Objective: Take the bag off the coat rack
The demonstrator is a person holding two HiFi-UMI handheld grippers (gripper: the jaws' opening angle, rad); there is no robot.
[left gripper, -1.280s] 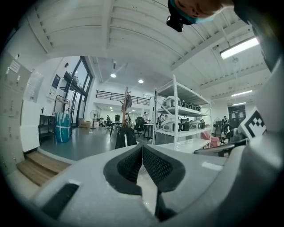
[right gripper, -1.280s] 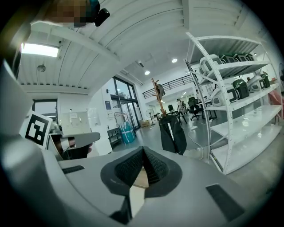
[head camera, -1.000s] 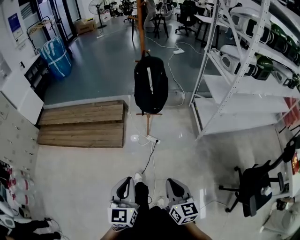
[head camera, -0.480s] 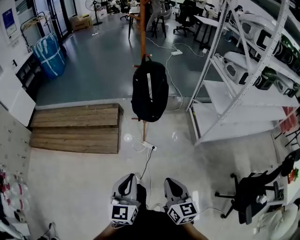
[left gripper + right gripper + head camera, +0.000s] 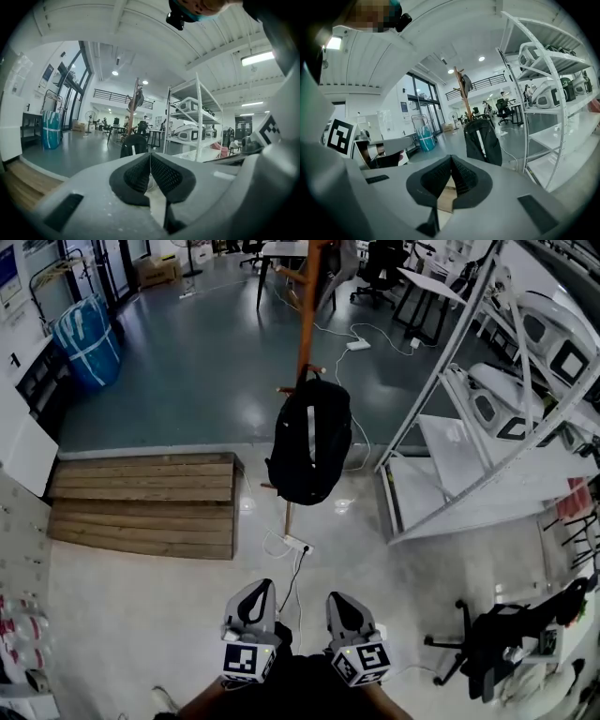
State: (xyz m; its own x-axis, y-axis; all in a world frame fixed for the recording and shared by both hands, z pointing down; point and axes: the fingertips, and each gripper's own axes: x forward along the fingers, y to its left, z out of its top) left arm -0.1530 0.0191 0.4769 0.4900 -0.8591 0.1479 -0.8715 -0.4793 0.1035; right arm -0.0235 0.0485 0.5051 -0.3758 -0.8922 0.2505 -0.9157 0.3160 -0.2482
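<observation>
A black backpack (image 5: 310, 441) with a pale vertical stripe hangs from a peg of the orange wooden coat rack (image 5: 307, 310), straight ahead of me on the shiny floor. The backpack also shows in the left gripper view (image 5: 133, 145) and larger in the right gripper view (image 5: 483, 141), with the rack's pole (image 5: 465, 96) rising above it. My left gripper (image 5: 254, 598) and right gripper (image 5: 343, 607) are held side by side low in the head view, well short of the bag. Both are shut with nothing between the jaws.
A white metal shelving unit (image 5: 487, 418) with helmets stands to the right of the rack. A wooden platform (image 5: 145, 502) lies on the left. A white power strip (image 5: 294, 545) and its cables trail by the rack's foot. A black office chair (image 5: 492, 645) sits at the right.
The view has moved closer to the coat rack; the backpack looks larger and slightly further right. Both grippers stay shut, side by side.
</observation>
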